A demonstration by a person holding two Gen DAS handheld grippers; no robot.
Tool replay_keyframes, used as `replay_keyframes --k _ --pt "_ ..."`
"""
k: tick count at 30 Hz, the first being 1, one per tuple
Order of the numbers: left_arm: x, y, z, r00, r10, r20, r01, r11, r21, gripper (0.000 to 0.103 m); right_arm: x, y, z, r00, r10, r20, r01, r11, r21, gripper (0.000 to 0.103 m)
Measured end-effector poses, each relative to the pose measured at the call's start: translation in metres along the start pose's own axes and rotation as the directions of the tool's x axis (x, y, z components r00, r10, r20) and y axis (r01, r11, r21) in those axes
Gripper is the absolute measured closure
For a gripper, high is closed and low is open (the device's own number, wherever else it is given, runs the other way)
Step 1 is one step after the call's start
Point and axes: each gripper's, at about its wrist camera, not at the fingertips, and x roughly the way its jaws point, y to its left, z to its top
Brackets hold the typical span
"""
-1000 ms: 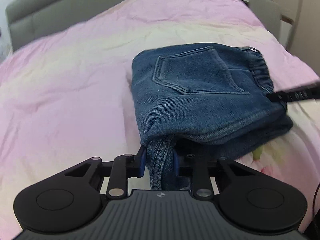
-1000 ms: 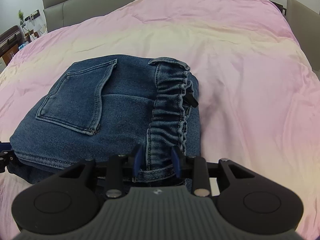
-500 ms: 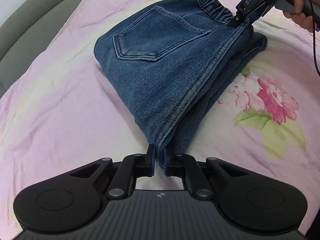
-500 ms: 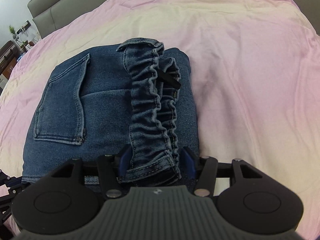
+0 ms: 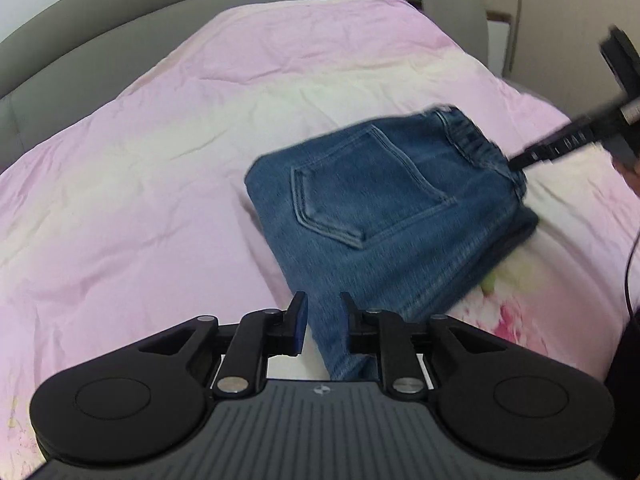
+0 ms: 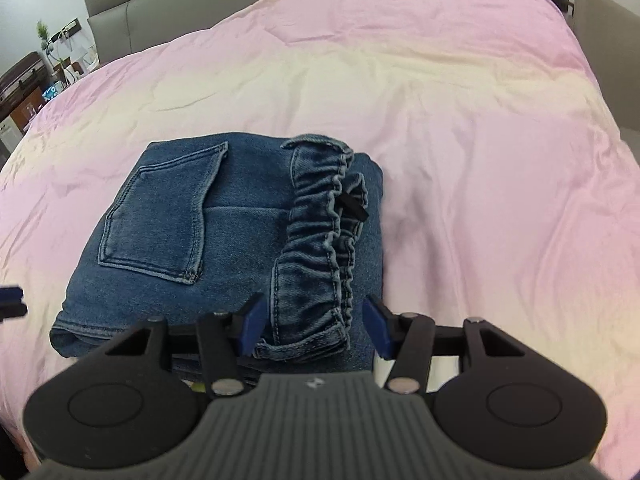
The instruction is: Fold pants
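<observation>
The blue denim pants [image 5: 384, 208] lie folded into a thick bundle on the pink bed, back pocket up; they also show in the right wrist view [image 6: 224, 248]. My left gripper [image 5: 322, 316] is open, with the bundle's near corner lying loose between its fingers. My right gripper [image 6: 316, 320] is open, its fingers standing apart on either side of the elastic waistband [image 6: 320, 248]. The right gripper's tip also shows in the left wrist view [image 5: 560, 146] at the waistband end.
The pink and cream bedspread [image 6: 460, 140] covers the whole bed, with a flower print [image 5: 516, 316] near the bundle. A grey headboard [image 5: 120, 40] runs along the far side. A bedside table with clutter [image 6: 36, 80] stands at the far left.
Both grippers have opened and let go of the pants. The left gripper has pulled back and tilted up; the bundle now rests on the bed.
</observation>
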Motion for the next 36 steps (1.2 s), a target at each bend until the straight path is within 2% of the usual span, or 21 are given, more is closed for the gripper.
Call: replay_keyframes --k 2,4,6,7,8,9,12,15,22,31,34,36 --pt "0.013 0.009 0.017 1.0 0.002 -0.002 -0.002 0.998 -0.063 0.068 -0.001 -0.001 0.007 1.0 0.001 0.002 -0.001 1.0 0.005 0.053" --pt "0.027 0.015 0.031 1.0 0.006 -0.007 -0.007 0.991 -0.13 0.066 -0.001 -0.001 0.016 1.0 -0.008 0.006 0.008 1.0 0.008 0.053" --pt "0.041 0.018 0.045 1.0 0.012 -0.003 -0.012 0.987 -0.158 0.066 0.001 0.003 0.024 1.0 -0.02 0.015 0.02 1.0 -0.014 0.055" --pt "0.047 0.017 0.05 1.0 0.02 0.001 -0.02 0.988 -0.152 0.066 0.002 0.006 0.029 0.999 -0.022 0.027 0.023 0.999 -0.033 0.059" --pt "0.054 0.017 0.055 0.999 0.04 0.005 -0.039 0.989 -0.145 0.066 0.004 0.008 0.034 0.999 -0.024 0.038 0.026 0.998 -0.051 0.07" --pt "0.062 0.017 0.061 0.999 0.054 0.002 -0.053 0.988 -0.142 0.066 0.006 0.01 0.04 0.999 -0.024 0.049 0.027 0.997 -0.068 0.076" --pt "0.086 0.019 0.069 0.998 0.05 -0.029 -0.054 0.987 -0.154 0.066 0.014 0.014 0.055 0.997 -0.017 0.07 0.023 0.995 -0.096 0.082" --pt "0.105 0.016 0.07 0.997 0.042 -0.061 -0.051 0.988 -0.144 0.066 0.029 0.017 0.063 0.998 -0.027 0.05 0.033 0.991 -0.127 0.089" --pt "0.135 0.014 0.063 0.995 0.014 -0.094 -0.027 0.989 -0.142 0.069 0.069 0.011 0.058 0.997 -0.072 -0.017 0.068 0.985 -0.161 0.092" --pt "0.141 0.019 0.056 0.993 -0.009 -0.114 -0.009 0.987 -0.158 0.07 0.085 0.001 0.059 0.998 -0.057 -0.033 0.054 0.994 -0.097 0.093" --pt "0.134 0.02 0.058 0.995 -0.006 -0.099 -0.011 0.986 -0.168 0.065 0.081 0.003 0.062 0.998 -0.057 -0.033 0.054 0.994 -0.096 0.092" --pt "0.124 0.024 0.058 0.996 -0.01 -0.092 -0.007 0.983 -0.185 0.061 0.073 0.002 0.062 0.999 -0.033 -0.027 0.031 0.996 -0.085 0.087"
